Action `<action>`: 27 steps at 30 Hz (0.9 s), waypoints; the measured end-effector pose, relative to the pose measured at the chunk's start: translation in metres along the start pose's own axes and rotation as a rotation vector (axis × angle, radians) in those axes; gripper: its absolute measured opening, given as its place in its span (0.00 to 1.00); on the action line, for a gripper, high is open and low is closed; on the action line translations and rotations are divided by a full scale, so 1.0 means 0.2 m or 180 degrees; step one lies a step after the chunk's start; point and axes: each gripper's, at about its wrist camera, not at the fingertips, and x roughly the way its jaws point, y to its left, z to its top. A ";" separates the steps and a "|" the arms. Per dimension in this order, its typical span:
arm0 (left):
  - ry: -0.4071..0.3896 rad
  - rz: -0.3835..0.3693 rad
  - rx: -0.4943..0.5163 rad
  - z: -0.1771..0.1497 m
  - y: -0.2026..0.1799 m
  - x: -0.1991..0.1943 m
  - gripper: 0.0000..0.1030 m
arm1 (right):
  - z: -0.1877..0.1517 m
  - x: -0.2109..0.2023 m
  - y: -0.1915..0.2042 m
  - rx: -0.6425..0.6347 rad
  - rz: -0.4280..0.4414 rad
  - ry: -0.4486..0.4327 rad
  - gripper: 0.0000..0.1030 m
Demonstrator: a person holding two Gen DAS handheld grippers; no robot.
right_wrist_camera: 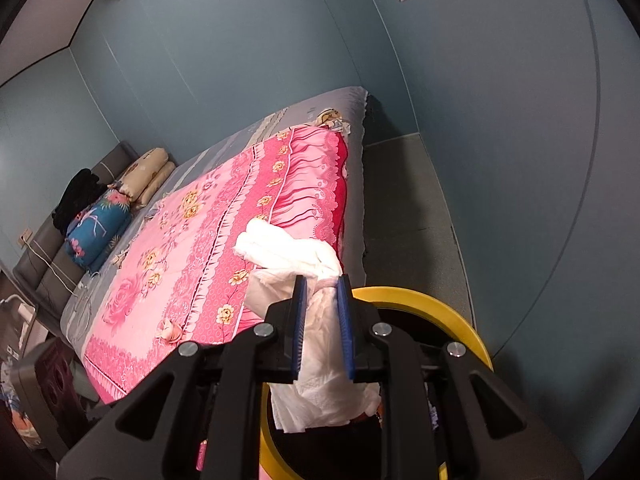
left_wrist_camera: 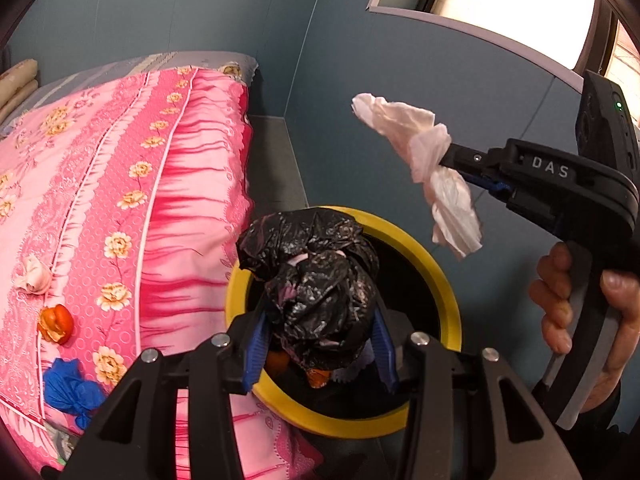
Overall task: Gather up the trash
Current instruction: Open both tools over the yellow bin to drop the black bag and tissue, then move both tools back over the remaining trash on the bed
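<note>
The right gripper (left_wrist_camera: 442, 160) is pinching a white crumpled tissue (left_wrist_camera: 424, 168) hanging lengthwise, slanted over the yellow-rimmed bin (left_wrist_camera: 444, 280), while the left gripper (left_wrist_camera: 320, 320) is clamping a black bag wad (left_wrist_camera: 316, 280), unseen from the right wrist.

Pink flowery blanket (right_wrist_camera: 224, 248) on bed. Blue flowery bundle (right_wrist_camera: 98, 226) and beige pillows (right_wrist_camera: 150, 176) at far end. Black clothes (right_wrist_camera: 78, 196) behind. Blue walls (right_wrist_camera: 248, 52), window (left_wrist_camera: 508, 4).

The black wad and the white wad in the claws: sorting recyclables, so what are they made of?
Black wad: thin plastic film, seemingly; glossy, sharp crinkles catching light. White wad: likely tissue paper; matte, soft folds, faint embossed texture.
</note>
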 end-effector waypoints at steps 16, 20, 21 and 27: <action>-0.0110 -0.0089 -0.0157 -0.01 0.10 -0.03 0.70 | 0.01 0.01 -0.07 0.0142 0.0007 -0.0020 0.35; -0.0163 -0.0003 -0.0167 -0.02 0.15 -0.07 0.74 | 0.02 0.01 -0.06 0.0102 0.0034 -0.0005 0.41; -0.0177 0.0021 -0.0178 -0.02 0.16 -0.08 0.76 | 0.02 0.01 -0.05 0.0083 0.0040 0.0000 0.42; -0.0259 0.0181 -0.0271 -0.04 0.28 -0.17 0.79 | 0.02 0.05 0.06 -0.0071 0.0109 0.0049 0.48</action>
